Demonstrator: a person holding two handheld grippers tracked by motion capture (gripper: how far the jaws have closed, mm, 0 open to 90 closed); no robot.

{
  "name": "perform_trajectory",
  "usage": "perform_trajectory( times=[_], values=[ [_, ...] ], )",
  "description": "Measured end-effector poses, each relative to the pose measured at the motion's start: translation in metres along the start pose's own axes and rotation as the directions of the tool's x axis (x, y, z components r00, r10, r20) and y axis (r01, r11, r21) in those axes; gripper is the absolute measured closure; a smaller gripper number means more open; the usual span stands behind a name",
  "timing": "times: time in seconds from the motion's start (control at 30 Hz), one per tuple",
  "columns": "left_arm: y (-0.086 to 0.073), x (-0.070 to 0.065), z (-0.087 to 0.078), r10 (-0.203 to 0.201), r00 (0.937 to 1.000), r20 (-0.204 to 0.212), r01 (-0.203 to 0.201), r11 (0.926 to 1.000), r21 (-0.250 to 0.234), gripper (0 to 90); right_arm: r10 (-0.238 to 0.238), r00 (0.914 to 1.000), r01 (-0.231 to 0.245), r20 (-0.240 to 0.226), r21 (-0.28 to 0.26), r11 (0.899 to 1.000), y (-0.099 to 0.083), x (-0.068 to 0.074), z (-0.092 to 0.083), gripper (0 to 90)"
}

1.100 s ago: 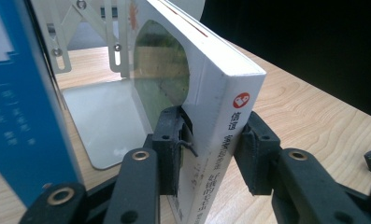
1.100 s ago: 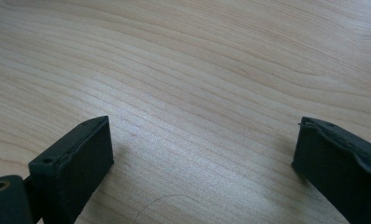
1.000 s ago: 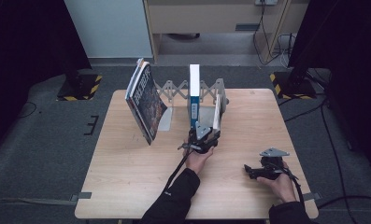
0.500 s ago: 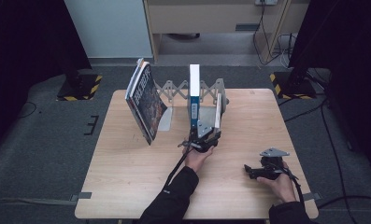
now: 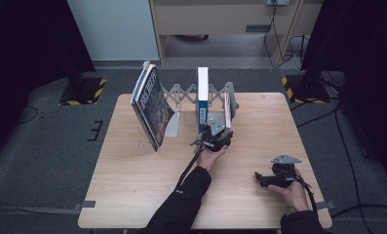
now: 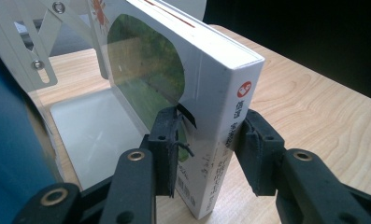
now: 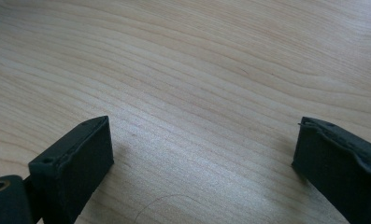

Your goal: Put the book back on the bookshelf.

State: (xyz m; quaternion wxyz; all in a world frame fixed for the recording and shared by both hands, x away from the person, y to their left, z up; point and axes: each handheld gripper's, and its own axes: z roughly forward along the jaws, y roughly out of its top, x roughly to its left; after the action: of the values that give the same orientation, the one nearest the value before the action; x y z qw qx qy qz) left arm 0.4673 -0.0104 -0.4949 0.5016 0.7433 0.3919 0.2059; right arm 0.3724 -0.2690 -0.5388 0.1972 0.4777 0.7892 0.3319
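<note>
Wooden table (image 5: 132, 195), square and pale, standing on a grey floor. On its far half, an expanding metal book rack (image 5: 181, 95) with scissor-link arms and flat grey end plates. Against the rack's left plate, a dark-covered book (image 5: 152, 107), tilted with its top leaning left. Near the middle of the rack, a blue-and-white book (image 5: 202, 97), upright, spine toward the person. Just right of that, a white book (image 6: 206, 79), upright at the rack's right end, a round green picture on its cover and red and black print down its spine. Left gripper (image 5: 215, 139) at the near lower edge of this white book, jaws having just been opening a little, the book between them: one pad against the cover, the other against the opposite face, both pressing in the left gripper view. Right gripper (image 5: 274, 178) resting low on the near right part of the table, well apart from the rack, jaws spread wide over bare wood, holding nothing.
</note>
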Motion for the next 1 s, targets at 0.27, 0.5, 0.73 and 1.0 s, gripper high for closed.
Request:
perform_trajectory(
  times=[0.27,0.5,0.73,1.0],
  values=[
    [0.001,0.001,0.006,0.017,0.9998,-0.008,-0.017,0.9998,-0.006,57.4,0.0,1.0,0.0,0.0,0.0,1.0,0.0,0.0,0.0,4.7],
    [0.004,0.003,0.01,0.033,0.9995,0.0,-0.033,0.9994,0.01,56.0,0.0,1.0,0.0,0.0,0.0,1.0,0.0,0.0,0.0,4.7],
    [0.006,0.001,0.002,0.06,0.9982,0.006,-0.06,0.9976,0.036,51.0,0.0,1.0,0.0,0.0,0.0,1.0,0.0,0.0,0.0,4.7],
    [0.005,0.007,-0.024,0.063,0.9972,0.041,-0.064,0.9973,0.034,43.8,0.0,1.0,0.0,0.0,0.0,1.0,0.0,0.0,0.0,4.7]
  ],
)
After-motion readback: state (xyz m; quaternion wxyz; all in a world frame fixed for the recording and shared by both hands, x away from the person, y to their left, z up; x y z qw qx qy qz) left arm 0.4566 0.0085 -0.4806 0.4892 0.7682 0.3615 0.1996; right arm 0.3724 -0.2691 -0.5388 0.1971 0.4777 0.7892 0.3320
